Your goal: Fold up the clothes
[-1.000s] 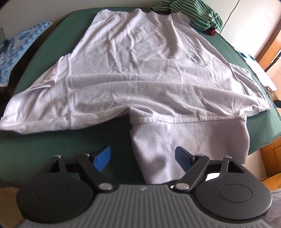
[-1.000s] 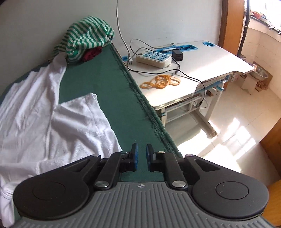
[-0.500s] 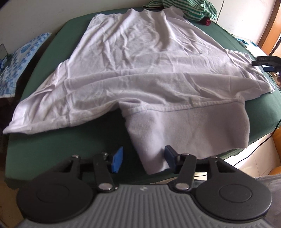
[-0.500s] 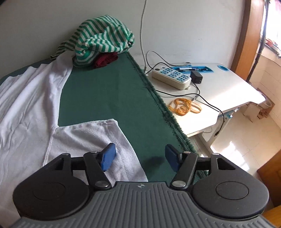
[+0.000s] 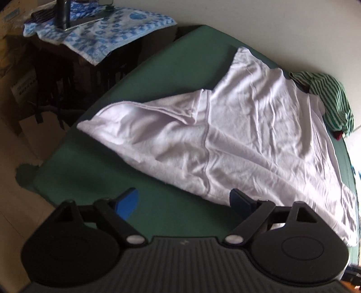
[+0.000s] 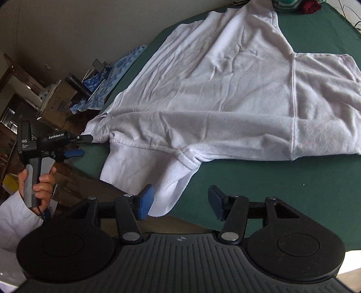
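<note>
White T-shirt (image 6: 225, 90) lying spread and wrinkled on green table cover (image 6: 293, 191), collar end hanging over the near edge, left gripper (image 5: 182, 204) hovering released beside a sleeve (image 5: 144, 126), right gripper (image 6: 180, 201) hovering released at the collar, gripping nothing

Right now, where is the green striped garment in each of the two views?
Left wrist view: green striped garment at the far right, beside the white shirt's far end.
Right wrist view: only a sliver at the top edge.
Shared landmark: the white shirt on the green table.
</note>
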### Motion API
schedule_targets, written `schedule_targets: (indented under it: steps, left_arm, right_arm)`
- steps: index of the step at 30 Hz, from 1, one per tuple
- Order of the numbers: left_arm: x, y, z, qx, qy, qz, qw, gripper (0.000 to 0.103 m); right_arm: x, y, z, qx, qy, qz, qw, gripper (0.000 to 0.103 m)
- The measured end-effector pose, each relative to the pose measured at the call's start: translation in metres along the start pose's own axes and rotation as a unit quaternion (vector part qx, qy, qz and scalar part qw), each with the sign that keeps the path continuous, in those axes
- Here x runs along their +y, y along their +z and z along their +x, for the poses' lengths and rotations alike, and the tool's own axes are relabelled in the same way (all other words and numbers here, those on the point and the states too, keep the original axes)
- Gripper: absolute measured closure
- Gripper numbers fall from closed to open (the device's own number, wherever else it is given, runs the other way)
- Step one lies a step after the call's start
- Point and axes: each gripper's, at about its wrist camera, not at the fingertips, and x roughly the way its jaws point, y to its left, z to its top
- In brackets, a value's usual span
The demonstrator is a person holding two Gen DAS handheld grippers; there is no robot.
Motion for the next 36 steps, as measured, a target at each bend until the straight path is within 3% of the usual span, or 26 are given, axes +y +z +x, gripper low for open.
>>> schedule_targets:
  steps: [3, 7, 12, 13, 14, 15, 16, 17, 25, 27, 29, 32, 34, 36]
  left_arm:
    - [0.005, 0.011, 0.013, -0.014, 0.010, -0.009, 0.9998, 0.009]
    - [0.000, 0.020, 0.025, -0.021, 0.036, 0.064, 0.9971, 0.014]
    - [0.003, 0.026, 0.028, -0.038, 0.035, 0.120, 0.9914, 0.045]
    - [0.004, 0.027, 0.028, -0.043, 0.035, 0.126, 0.9905, 0.060]
    - [0.005, 0.026, 0.027, -0.048, 0.039, 0.137, 0.9886, 0.079]
    - [0.005, 0.025, 0.026, -0.052, 0.041, 0.150, 0.9865, 0.088]
    - [0.005, 0.024, 0.026, -0.054, 0.043, 0.161, 0.9845, 0.095]
    - [0.008, 0.024, 0.025, -0.053, 0.039, 0.164, 0.9843, 0.098]
    - [0.032, 0.012, -0.018, -0.045, 0.005, 0.179, 0.9829, 0.103]
    - [0.041, 0.008, -0.034, -0.048, 0.004, 0.185, 0.9816, 0.103]
    - [0.047, 0.004, -0.040, -0.052, 0.024, 0.202, 0.9778, 0.103]
    - [0.051, 0.001, -0.043, -0.048, 0.038, 0.246, 0.9672, 0.101]
    - [0.044, -0.003, -0.045, -0.045, 0.026, 0.286, 0.9568, 0.098]
    - [0.028, -0.011, -0.044, -0.048, 0.000, 0.326, 0.9442, 0.078]
  right_arm:
    - [0.001, 0.000, 0.013, -0.007, 0.003, 0.044, 0.999, 0.046]
    - [0.011, 0.000, 0.022, -0.035, -0.016, 0.064, 0.997, 0.048]
    - [0.027, -0.003, 0.035, -0.076, -0.039, 0.068, 0.994, 0.047]
    - [0.027, -0.004, 0.035, -0.078, -0.044, 0.074, 0.993, 0.047]
    - [0.027, -0.005, 0.035, -0.080, -0.049, 0.080, 0.992, 0.051]
    - [0.027, -0.005, 0.035, -0.083, -0.055, 0.086, 0.991, 0.057]
    - [0.027, -0.006, 0.035, -0.085, -0.060, 0.093, 0.990, 0.080]
    - [0.027, -0.006, 0.035, -0.087, -0.065, 0.099, 0.989, 0.092]
    - [0.028, -0.012, 0.030, -0.094, -0.090, 0.145, 0.981, 0.094]
    - [0.031, -0.014, 0.025, -0.083, -0.093, 0.143, 0.982, 0.096]
    - [0.035, -0.016, 0.022, -0.072, -0.105, 0.126, 0.984, 0.098]
    - [0.052, -0.017, 0.015, -0.085, -0.168, 0.076, 0.979, 0.091]
    - [0.079, -0.015, 0.011, -0.113, -0.173, -0.008, 0.978, 0.088]
    - [0.107, -0.010, 0.028, -0.101, -0.147, -0.087, 0.980, 0.067]
